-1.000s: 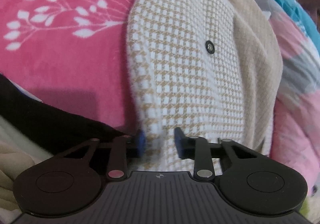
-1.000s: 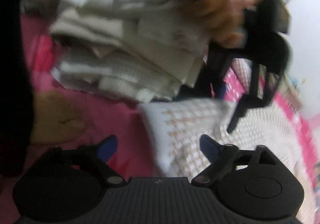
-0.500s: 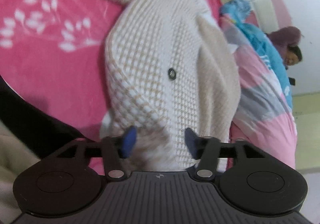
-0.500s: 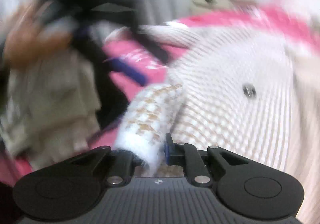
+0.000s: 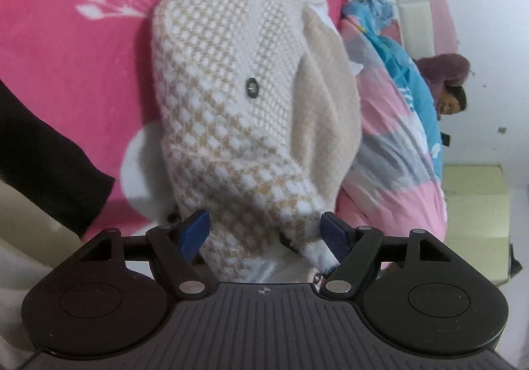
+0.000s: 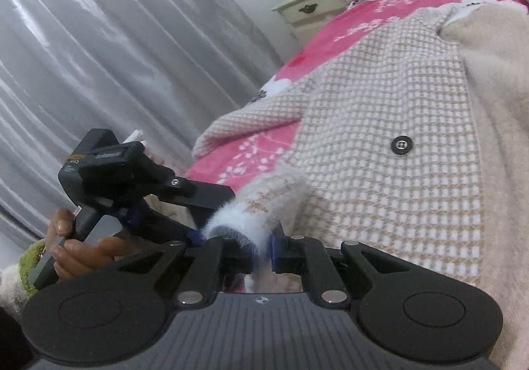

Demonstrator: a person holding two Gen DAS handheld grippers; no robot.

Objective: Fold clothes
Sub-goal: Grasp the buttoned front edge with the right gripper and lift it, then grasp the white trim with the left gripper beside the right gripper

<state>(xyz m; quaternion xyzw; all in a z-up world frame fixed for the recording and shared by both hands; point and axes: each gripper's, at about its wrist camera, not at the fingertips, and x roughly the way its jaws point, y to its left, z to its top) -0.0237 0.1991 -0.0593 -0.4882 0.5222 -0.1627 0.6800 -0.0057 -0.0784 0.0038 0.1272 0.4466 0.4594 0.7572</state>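
Note:
A beige-and-white houndstooth knit jacket [image 5: 231, 89] with a dark button [image 5: 253, 88] lies on the pink bed. My left gripper [image 5: 266, 234] sits at its near end. Its jaws are opening, and the folded sleeve lies loose between the blue pads. In the right wrist view the same jacket [image 6: 380, 138] spreads away to the right, button [image 6: 401, 145] up. My right gripper [image 6: 263, 249] is shut on the fuzzy white cuff [image 6: 261, 204]. The left gripper [image 6: 215, 214] reaches that cuff from the left, held by a hand [image 6: 82, 251].
The pink floral bedsheet [image 5: 66, 56] lies under the jacket. A pink, grey and blue quilt [image 5: 396, 138] is bunched at the right, with a person [image 5: 446, 89] and a cardboard box [image 5: 476, 204] beyond. A grey curtain [image 6: 99, 56] and cream bedside cabinet [image 6: 317, 9] stand behind.
My left gripper's jaws have spread wide off the jacket's edge. My right gripper was open a second ago; it has rolled, swung over and shut on the fuzzy cuff.

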